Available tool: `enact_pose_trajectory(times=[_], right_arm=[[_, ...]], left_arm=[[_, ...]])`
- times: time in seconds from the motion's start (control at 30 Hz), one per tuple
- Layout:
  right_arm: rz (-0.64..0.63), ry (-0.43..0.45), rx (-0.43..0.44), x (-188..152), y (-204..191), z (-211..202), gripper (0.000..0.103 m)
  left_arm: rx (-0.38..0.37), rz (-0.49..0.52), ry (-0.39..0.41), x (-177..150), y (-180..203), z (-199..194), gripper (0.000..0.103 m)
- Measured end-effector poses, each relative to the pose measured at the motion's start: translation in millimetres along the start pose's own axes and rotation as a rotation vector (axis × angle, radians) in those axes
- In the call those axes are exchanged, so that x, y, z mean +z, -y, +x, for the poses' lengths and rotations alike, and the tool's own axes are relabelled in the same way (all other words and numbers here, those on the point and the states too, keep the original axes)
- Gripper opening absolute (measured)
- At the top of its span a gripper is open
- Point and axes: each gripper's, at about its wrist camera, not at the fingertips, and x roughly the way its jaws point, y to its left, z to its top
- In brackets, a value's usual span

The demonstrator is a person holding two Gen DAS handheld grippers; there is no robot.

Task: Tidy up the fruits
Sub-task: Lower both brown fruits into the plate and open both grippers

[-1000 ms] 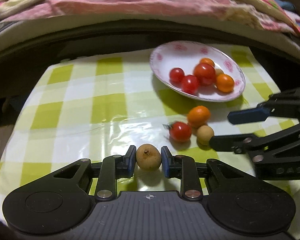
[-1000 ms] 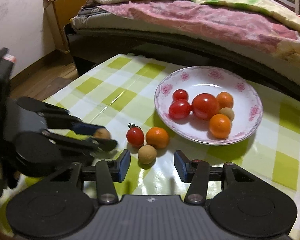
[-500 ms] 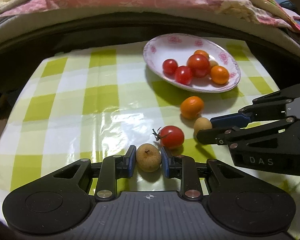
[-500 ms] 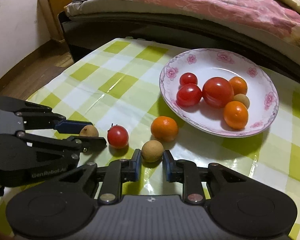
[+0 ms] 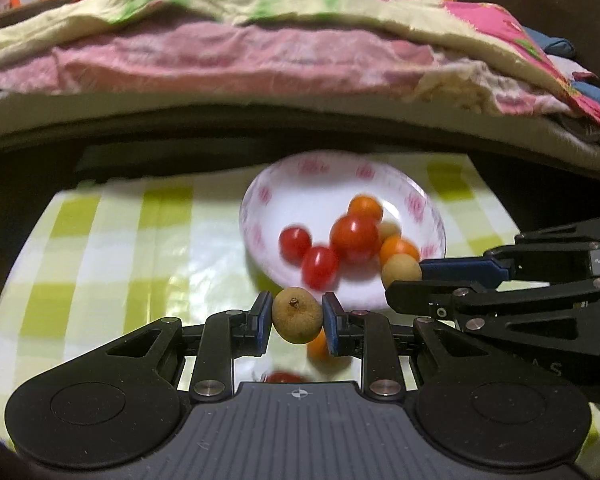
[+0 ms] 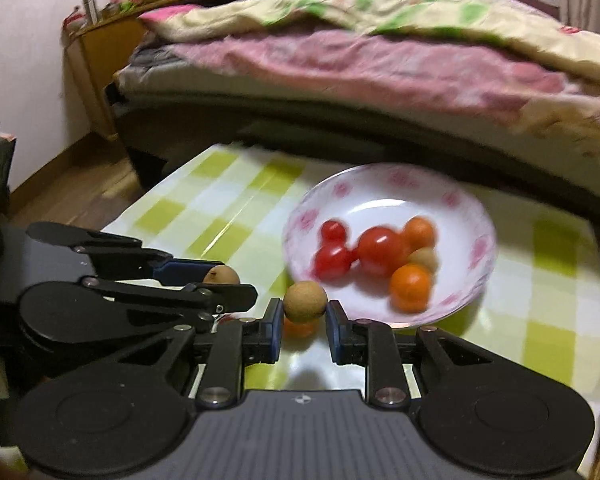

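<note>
- A brown longan (image 5: 297,314) is gripped between the blue pads of the left hand-held gripper (image 5: 296,322), lifted above the bench (image 5: 100,248) just short of the plate (image 5: 324,176).
- A second longan (image 6: 305,301) is pinched in the right hand-held gripper (image 6: 302,316), also raised near the plate's front rim.
- Inside the plate, red tomatoes (image 6: 382,249), small orange fruits (image 6: 410,286) and one pale longan (image 6: 424,259) are clustered together.
- An orange fruit (image 5: 318,346) and a red tomato (image 5: 286,378) are left on the bench beneath the grippers, partly hidden.
- Risk, as a judgement: the two grippers are held close together, so a collision is possible if both are moved to the plate at once.
- Each longan is round and held only at two narrow contact points; it could be squeezed out sideways if the grip were loosened early or the motion jerked.
- A fruit released from height might bounce on the hard glazed plate, strike the pile, and roll over the shallow rim.
- The bench is covered by a glossy green-and-white checked cloth, likely slick, so dropped fruit would roll freely.
- The longan skin appears matte and slightly rough, with a dark stem scar; the tomatoes are smooth and shiny; the plate is white with pink floral marks.
</note>
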Motion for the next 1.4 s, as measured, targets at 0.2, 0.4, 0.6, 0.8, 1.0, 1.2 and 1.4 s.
enact_pose_trajectory(times=[0.2,0.4,0.6,0.8,1.0,1.2,1.4], right_arm=[[0.051,0.024,-0.056,12.6,25.0,4.3,0.028],[0.057,0.01,-0.093,18.3,37.5,20.8,0.028],[0.057,-0.001,-0.114,21.2,49.2,34.6,0.029],[0.033,0.001,-0.144,25.0,52.0,41.2,0.029],[0.036,0.005,-0.163,26.3,52.9,40.8,0.029],[0.035,0.014,-0.179,27.7,53.0,38.6,0.029],[0.034,0.023,-0.207,29.4,53.2,35.0,0.034]], left_arm=[[0.004,0.023,0.014,19.8,7.0,24.0,0.034],[0.013,0.032,0.001,27.1,6.6,43.7,0.034],[0.022,0.041,-0.001,31.3,6.6,53.6,0.034],[0.021,0.039,-0.003,33.5,6.1,56.4,0.035],[0.034,0.044,0.007,36.2,7.7,54.4,0.039],[0.042,0.045,0.011,38.5,9.1,53.3,0.045],[0.052,0.042,0.017,40.2,7.2,48.9,0.05]])
